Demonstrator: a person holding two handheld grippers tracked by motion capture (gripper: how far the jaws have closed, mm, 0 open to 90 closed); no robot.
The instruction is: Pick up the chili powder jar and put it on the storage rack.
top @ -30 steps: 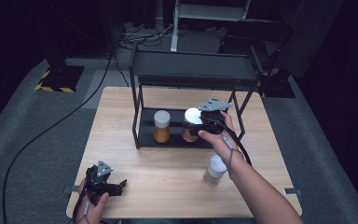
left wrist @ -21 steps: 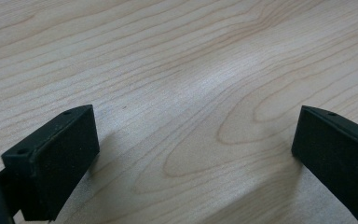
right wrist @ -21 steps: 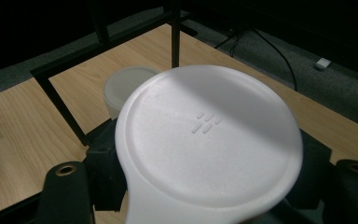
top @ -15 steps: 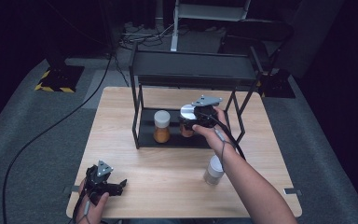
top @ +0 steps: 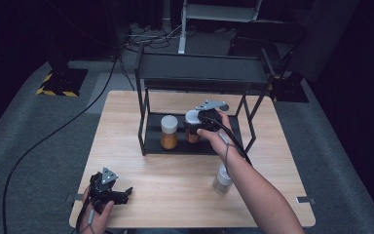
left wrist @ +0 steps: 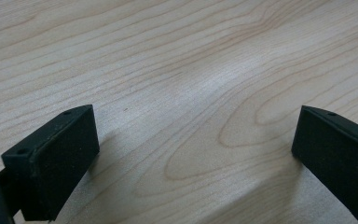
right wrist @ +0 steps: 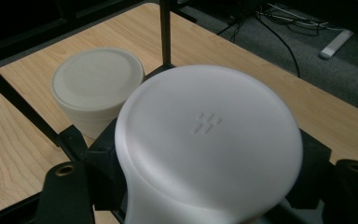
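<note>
- A light wooden worktop (top: 175,195) stands on grey carpet in a dark room and carries a black two-tier rack (top: 199,73).
- The right hand-held gripper (top: 199,127) is clamped on a white-lidded jar (right wrist: 209,140) at the rack's lower shelf, just beside a second jar (top: 169,131).
- The right forearm reaches forward across the worktop.
- The left hand-held gripper (top: 121,194) rests wide open and empty near the worktop's front-left corner.

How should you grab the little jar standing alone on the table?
Grip the clear jar around its round body just under the white cap, coming from the side nearest the person. It stands upright with bare table all round, so the open left gripper could probably close its jaws on it level.
</note>
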